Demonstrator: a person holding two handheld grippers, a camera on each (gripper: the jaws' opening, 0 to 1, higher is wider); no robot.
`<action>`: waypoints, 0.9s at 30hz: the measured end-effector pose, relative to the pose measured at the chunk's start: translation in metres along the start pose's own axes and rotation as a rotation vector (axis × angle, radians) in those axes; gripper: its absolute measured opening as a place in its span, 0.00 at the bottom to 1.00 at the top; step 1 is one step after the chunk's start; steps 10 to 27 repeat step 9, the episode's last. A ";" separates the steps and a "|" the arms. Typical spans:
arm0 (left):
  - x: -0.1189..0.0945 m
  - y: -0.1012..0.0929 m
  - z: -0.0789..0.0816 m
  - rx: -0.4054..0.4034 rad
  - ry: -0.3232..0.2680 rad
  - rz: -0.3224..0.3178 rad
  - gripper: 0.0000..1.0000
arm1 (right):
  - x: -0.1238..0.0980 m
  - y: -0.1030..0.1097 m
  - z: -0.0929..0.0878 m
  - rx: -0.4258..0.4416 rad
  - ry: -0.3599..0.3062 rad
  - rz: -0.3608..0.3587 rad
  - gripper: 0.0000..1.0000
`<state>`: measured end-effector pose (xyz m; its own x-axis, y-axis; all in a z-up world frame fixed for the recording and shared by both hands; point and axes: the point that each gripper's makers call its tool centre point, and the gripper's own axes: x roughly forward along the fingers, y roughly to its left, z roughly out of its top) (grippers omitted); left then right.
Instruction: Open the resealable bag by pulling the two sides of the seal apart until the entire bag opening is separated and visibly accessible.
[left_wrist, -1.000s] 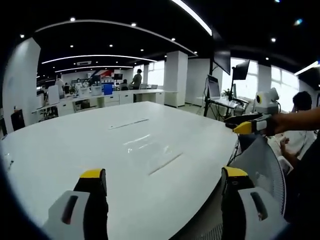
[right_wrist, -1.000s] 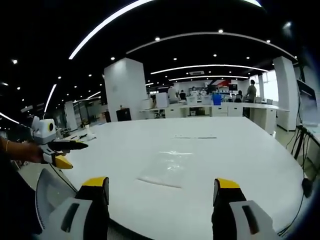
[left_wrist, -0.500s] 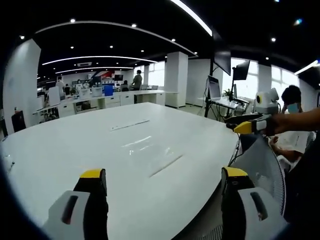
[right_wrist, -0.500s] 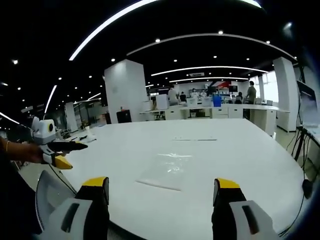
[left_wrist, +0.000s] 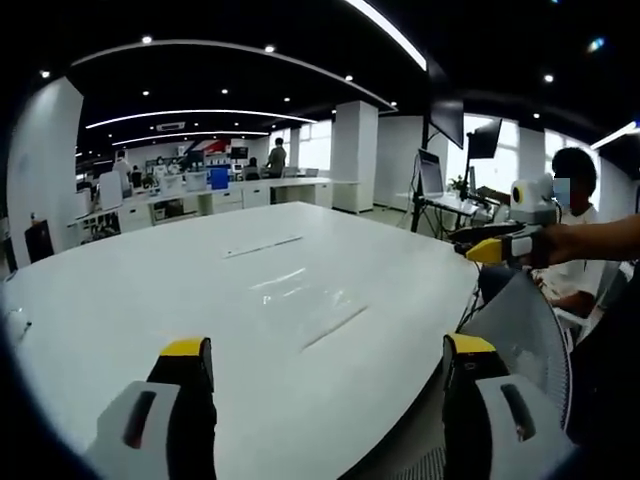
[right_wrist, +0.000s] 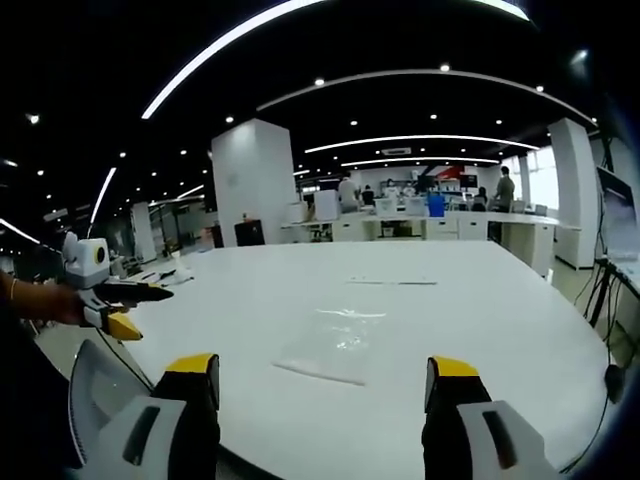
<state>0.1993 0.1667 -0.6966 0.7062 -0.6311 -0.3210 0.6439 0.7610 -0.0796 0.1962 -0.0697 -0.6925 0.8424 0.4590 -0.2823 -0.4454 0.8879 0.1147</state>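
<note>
- Jaws of the left gripper (left_wrist: 320, 375) and right gripper (right_wrist: 318, 385) stand spread, holding nothing.
- The resealable bag (right_wrist: 332, 345) lies flat on the white surface (right_wrist: 480, 330), ahead of both, untouched.
- Its seal edge faces the right gripper, seemingly the nearer one.

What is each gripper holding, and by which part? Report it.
Nothing is held. Both the left gripper and right gripper have open, empty jaws; the bag lies untouched on the table.

Clear bag (right_wrist: 330, 345), white table (right_wrist: 480, 300)
</note>
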 end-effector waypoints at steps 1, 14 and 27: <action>-0.001 0.000 0.001 -0.004 -0.003 0.004 0.94 | 0.001 0.000 0.000 -0.002 0.001 0.000 0.84; 0.005 -0.002 0.004 -0.022 -0.016 -0.008 0.94 | 0.004 -0.001 0.005 0.014 -0.011 -0.007 0.84; 0.005 -0.002 0.004 -0.022 -0.016 -0.008 0.94 | 0.004 -0.001 0.005 0.014 -0.011 -0.007 0.84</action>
